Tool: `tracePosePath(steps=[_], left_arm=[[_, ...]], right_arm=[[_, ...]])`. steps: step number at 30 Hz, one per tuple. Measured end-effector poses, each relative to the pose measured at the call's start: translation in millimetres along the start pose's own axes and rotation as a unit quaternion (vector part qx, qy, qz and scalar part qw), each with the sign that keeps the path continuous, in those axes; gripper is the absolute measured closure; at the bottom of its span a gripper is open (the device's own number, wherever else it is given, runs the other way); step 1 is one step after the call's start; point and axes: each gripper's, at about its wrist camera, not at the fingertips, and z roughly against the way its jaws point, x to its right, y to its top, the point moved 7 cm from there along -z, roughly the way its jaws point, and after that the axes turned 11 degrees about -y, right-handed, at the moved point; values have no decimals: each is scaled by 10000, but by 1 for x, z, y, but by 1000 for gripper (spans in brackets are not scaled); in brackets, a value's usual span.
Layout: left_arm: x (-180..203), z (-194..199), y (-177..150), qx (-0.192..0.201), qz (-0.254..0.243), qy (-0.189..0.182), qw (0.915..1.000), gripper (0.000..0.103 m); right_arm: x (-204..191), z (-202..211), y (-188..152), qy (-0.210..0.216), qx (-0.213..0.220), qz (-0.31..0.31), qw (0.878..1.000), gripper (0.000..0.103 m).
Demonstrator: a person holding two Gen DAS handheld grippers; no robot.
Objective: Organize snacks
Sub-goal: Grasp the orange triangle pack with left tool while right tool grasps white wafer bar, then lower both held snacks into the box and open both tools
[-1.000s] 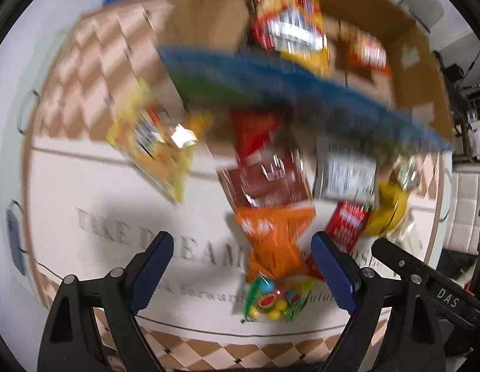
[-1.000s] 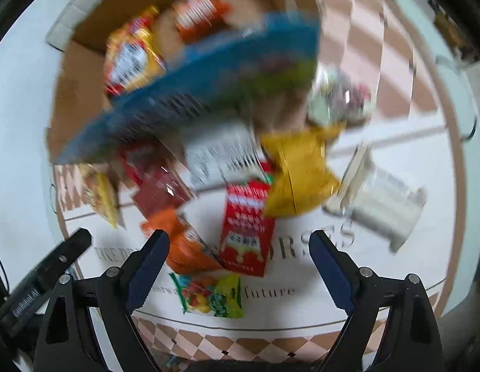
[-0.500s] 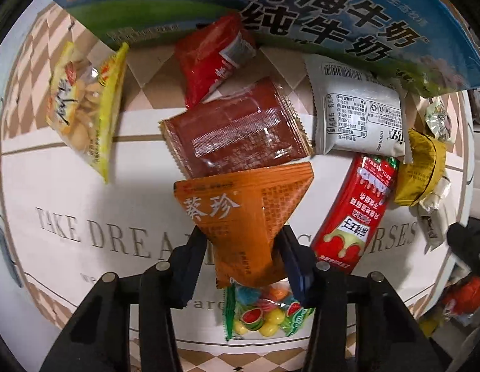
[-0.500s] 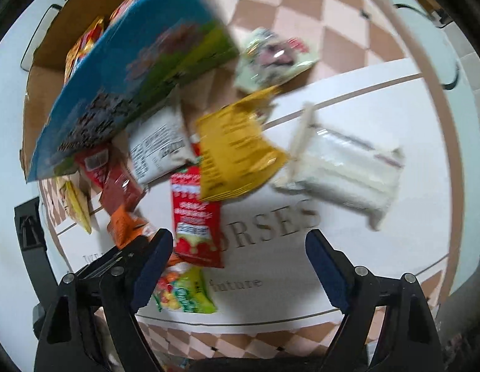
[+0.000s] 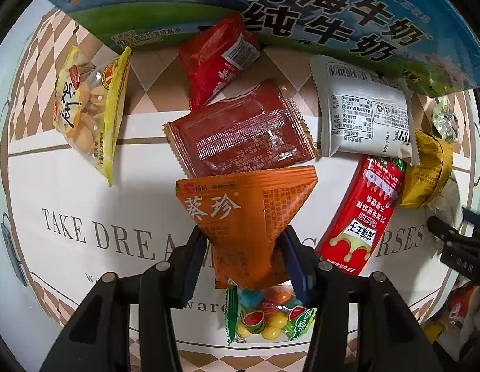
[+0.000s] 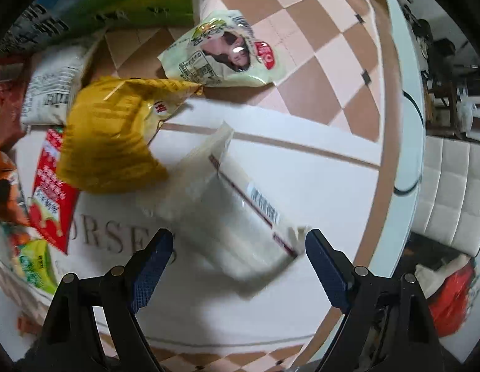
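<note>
Since a second ago, the left claw (image 5: pixel 244 248) has closed on the orange packet (image 5: pixel 244 217); the right claw (image 6: pixel 238 252) gapes empty. Thin pinch: slippage likely.

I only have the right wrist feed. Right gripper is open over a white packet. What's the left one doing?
Observer: The left gripper is shut on an orange snack packet, pinching its lower, narrowed part.
Operator: Anything under that packet?
Observer: A bag of colourful candy lies on the table just beneath and behind the fingers.
Operator: What's right above the orange one?
Observer: A dark red packet, lying flat, its lower edge overlapped by the orange packet's top edge.
Operator: My far left is cut off. More snacks there?
Observer: Yes, a yellow bag of crackers lies apart on the left, near the blue milk carton box.
</note>
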Motion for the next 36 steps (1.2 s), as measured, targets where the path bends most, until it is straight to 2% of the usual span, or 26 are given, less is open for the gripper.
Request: tracePosePath(steps=[2, 4, 6, 7, 9, 12, 15, 16, 17, 22, 24, 26, 31, 36], left_arm=[[-5, -3, 0, -45, 80, -137, 9999, 55], [-11, -5, 0, -90, 171, -267, 9995, 55], [-15, -7, -1, -106, 265, -360, 9989, 53], [-19, -8, -1, -114, 293, -382, 9988, 52], [-22, -11, 0, -158, 364, -408, 9984, 50], [-25, -19, 3, -171, 355, -365, 9986, 50], [-19, -18, 8, -51, 139, -144, 9998, 58], [-18, -14, 8, 46, 54, -76, 9999, 62], [-16, -12, 8, 110, -7, -45, 9999, 64], [-12, 9, 7, 396, -378, 227, 9982, 68], [-12, 17, 5, 468, -446, 265, 9976, 68], [-15, 27, 1, 523, -477, 295, 9971, 68], [-13, 66, -4, 697, -471, 10, 9965, 68], [1, 123, 13, 1083, -612, -346, 9916, 68]], right_arm=[[4, -5, -4, 276, -174, -328, 9989, 26], [7, -6, -10, 723, -440, -686, 9940, 30], [5, -6, -18, 1525, -818, -1072, 9791, 29], [1, -5, -20, 1992, -952, -1242, 9674, 29], [-1, -4, -21, 2268, -979, -1346, 9596, 29], [1, -9, -17, 1762, -818, -1286, 9725, 29], [-4, -14, -18, 1598, -766, -1247, 9762, 30], [-8, -13, -19, 1487, -674, -1246, 9787, 39], [-9, -12, -22, 1396, -592, -1256, 9804, 39], [-14, -5, -46, 1419, -476, -1368, 9792, 41], [-22, 6, -60, 1504, -432, -1367, 9782, 41], [-27, 16, -71, 1764, -429, -1396, 9734, 42], [-35, 62, -84, 2273, -213, -1378, 9638, 42], [-33, 132, -59, 2643, 276, -1314, 9551, 42]])
